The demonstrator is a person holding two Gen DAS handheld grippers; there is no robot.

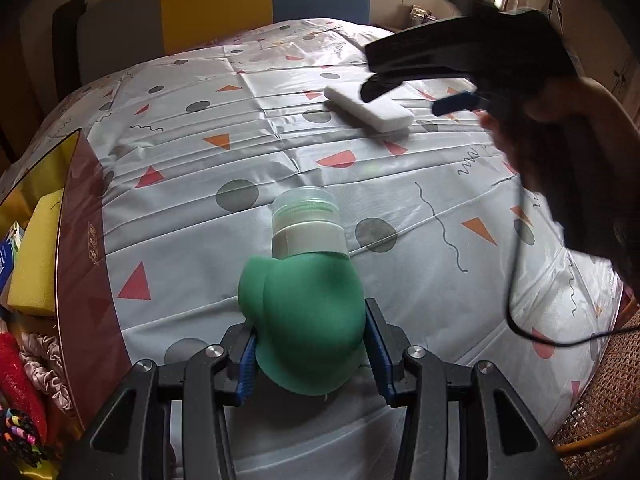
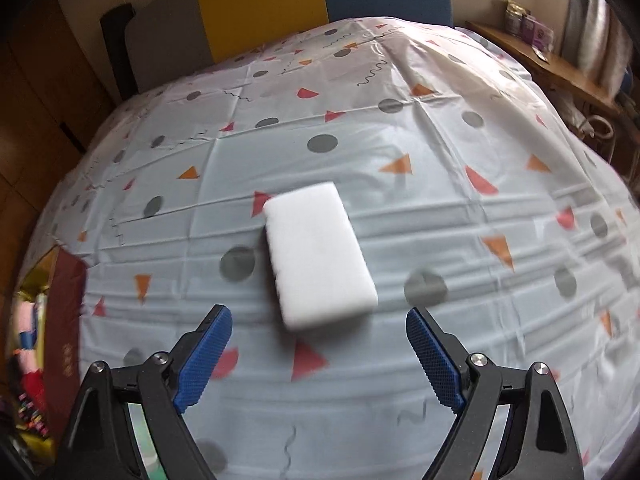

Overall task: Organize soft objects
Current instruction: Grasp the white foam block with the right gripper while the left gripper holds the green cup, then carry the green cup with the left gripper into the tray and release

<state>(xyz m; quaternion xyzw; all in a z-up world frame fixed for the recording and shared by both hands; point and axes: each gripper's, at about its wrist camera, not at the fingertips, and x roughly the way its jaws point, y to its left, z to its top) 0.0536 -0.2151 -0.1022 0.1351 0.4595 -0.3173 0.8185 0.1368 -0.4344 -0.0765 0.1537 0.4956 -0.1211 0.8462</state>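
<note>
Left gripper (image 1: 308,344) clenched on squashy green silicone bottle (image 1: 308,320); right gripper (image 2: 320,354) released near white sponge (image 2: 318,254) (light, compressible; best pinched across long sides).

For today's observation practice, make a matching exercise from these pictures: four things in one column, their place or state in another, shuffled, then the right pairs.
Things:
1. green squeeze bottle
2. white sponge
3. yellow sponge
4. right gripper

Places or states:
A. open above the table
B. inside the box at the left
C. clamped in the left gripper
D. lying flat on the tablecloth

Pairs: 1-C, 2-D, 3-B, 4-A
</note>
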